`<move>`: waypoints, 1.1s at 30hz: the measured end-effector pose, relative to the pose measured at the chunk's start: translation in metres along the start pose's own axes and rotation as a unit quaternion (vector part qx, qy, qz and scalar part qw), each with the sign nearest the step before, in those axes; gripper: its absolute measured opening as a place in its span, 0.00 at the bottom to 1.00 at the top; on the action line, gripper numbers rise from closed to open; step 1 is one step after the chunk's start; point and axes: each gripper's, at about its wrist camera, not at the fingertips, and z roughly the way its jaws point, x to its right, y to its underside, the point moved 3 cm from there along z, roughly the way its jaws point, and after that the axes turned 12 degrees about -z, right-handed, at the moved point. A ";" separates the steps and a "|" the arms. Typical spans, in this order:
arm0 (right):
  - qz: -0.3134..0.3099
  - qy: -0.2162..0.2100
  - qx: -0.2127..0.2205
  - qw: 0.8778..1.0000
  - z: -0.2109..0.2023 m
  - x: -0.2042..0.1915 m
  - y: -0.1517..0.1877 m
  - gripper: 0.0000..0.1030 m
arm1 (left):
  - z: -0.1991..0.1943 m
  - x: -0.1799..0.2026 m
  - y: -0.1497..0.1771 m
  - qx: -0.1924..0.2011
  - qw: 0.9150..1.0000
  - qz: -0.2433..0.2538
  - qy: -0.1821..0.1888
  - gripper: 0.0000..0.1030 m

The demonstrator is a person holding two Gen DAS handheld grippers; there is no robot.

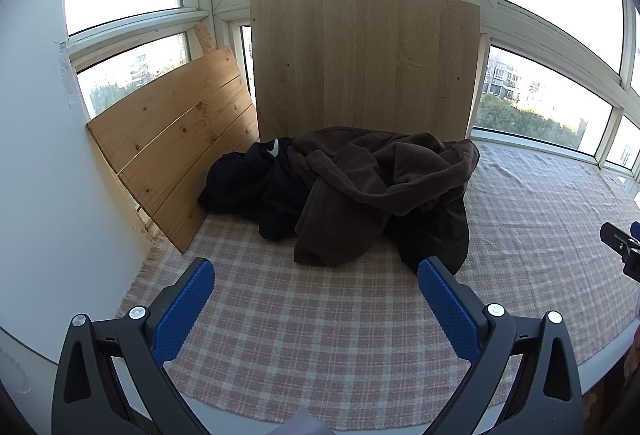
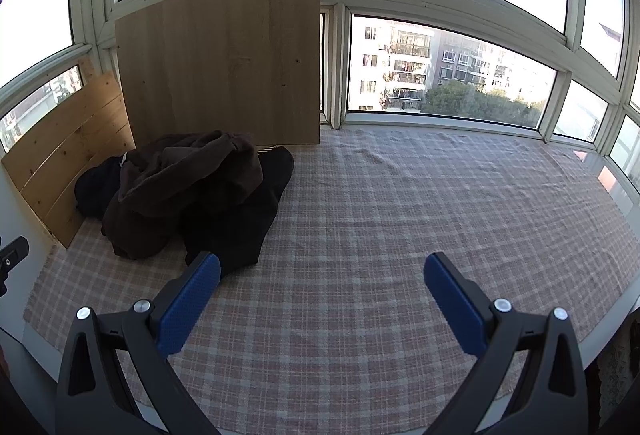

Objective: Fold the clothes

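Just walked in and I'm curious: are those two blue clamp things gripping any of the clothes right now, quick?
Left gripper: open, holding nothing, short of the brown garment.
Right gripper: open, holding nothing, over the checked cloth.

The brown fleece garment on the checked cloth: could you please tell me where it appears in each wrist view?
Left wrist view: the brown fleece garment lies centre frame, heaped over dark clothes, below the tall pale wooden board.
Right wrist view: the brown fleece garment sits left of centre, beyond the left finger of the right hand-held gripper.
Shared landmark: the tall pale wooden board standing directly behind the pile.
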 end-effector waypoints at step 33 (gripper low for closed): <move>-0.042 -0.120 0.054 0.990 0.009 -0.021 -0.020 1.00 | 0.009 -0.035 -0.012 0.005 1.000 -0.024 0.001 0.99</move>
